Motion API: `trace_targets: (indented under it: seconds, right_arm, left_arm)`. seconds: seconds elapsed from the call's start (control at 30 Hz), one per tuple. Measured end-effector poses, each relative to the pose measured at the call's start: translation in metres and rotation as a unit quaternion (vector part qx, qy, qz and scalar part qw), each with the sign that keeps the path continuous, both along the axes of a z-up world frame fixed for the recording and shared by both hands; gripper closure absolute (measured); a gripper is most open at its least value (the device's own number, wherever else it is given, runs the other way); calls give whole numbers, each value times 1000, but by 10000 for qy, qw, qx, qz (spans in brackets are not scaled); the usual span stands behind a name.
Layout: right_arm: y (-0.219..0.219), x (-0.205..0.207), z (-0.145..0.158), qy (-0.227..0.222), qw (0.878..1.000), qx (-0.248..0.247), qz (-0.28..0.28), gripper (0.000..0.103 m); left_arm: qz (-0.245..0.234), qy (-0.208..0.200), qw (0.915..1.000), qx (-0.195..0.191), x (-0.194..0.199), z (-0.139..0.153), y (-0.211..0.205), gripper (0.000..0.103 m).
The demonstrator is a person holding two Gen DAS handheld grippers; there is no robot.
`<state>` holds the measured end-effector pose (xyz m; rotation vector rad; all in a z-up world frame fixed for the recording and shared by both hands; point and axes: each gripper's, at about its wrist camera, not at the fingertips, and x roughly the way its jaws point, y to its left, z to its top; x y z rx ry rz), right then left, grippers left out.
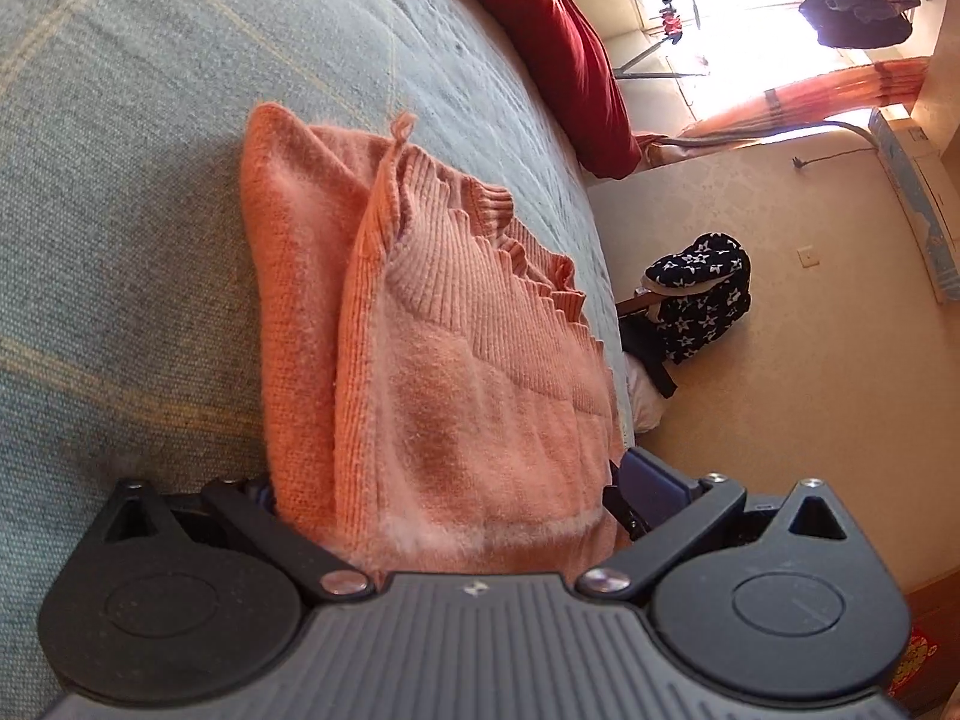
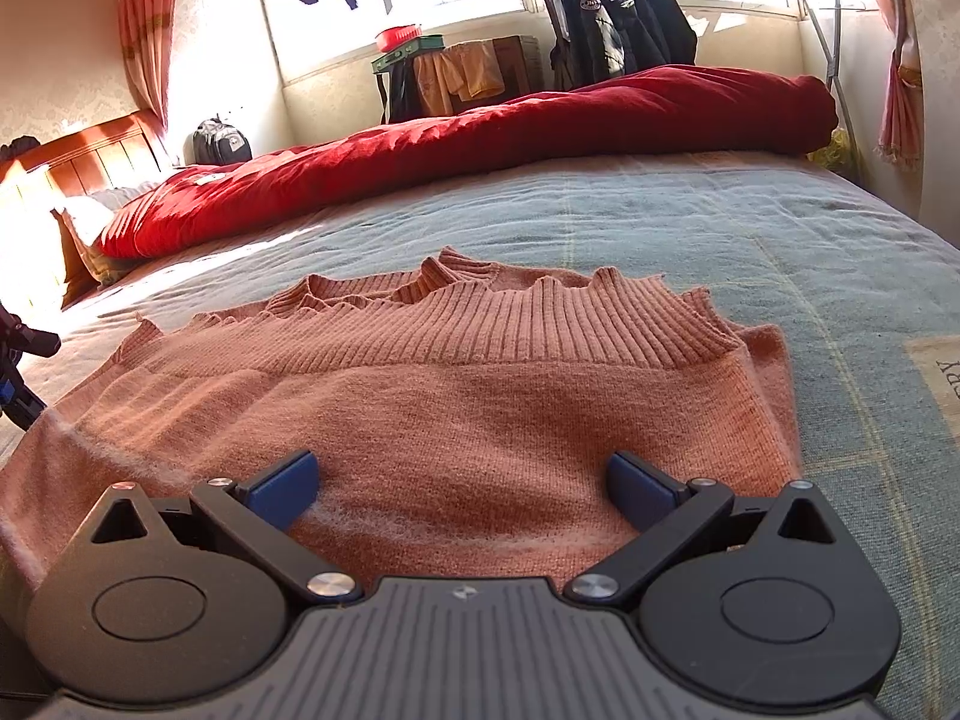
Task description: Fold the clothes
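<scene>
A salmon-pink knit sweater (image 1: pixel 456 324) lies folded on the grey-blue bedspread (image 1: pixel 150 180), its ribbed hem on top. My left gripper (image 1: pixel 456 480) is open, its jaws spread wide around the sweater's near edge. One blue pad (image 1: pixel 651 474) shows; the fabric hides the other. In the right wrist view the sweater (image 2: pixel 480 384) spreads out in front, ribbed band facing away. My right gripper (image 2: pixel 465 486) is open just above it, both blue pads (image 2: pixel 288 483) visible with the knit between them. The left gripper (image 2: pixel 18 360) peeks in at the left edge.
A rolled red quilt (image 2: pixel 480 138) lies along the far side of the bed, by the wooden headboard (image 2: pixel 90 150). A clothes rack with dark jackets (image 2: pixel 618 30) stands at the window. A star-patterned bag (image 1: pixel 702 294) sits on the floor beyond the bed's edge.
</scene>
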<state>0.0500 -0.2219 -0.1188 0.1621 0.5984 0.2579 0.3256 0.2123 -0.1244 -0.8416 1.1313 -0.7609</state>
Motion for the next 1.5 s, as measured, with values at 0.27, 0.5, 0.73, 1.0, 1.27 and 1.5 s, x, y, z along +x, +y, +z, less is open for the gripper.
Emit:
trace_targets:
  seconds: [0.27,0.5,0.73,1.0,1.27,1.5]
  right_arm:
    - [1,1,0,9,10000,-6,-2,0]
    - [0,0,-1,-20,10000,-8,21,0]
    - [0,0,-2,-48,10000,-6,20,0]
    - [0,0,-3,-72,10000,0,30,0]
    - [1,1,-3,-58,10000,-46,14,0]
    - [4,3,1,24,9999,-97,-50,0]
  left_arm:
    - [-312,122,9994,-94,34,-3,-15,1]
    - [-715,79,9974,-58,19,-2,-18,1]
    - [-726,122,9969,271,30,-2,-29,2]
    - [-186,193,9986,460,15,-18,-5,65]
    - [-283,67,9982,516,10,-11,-11,66]
    - [-510,138,9959,729,2,-4,-21,64]
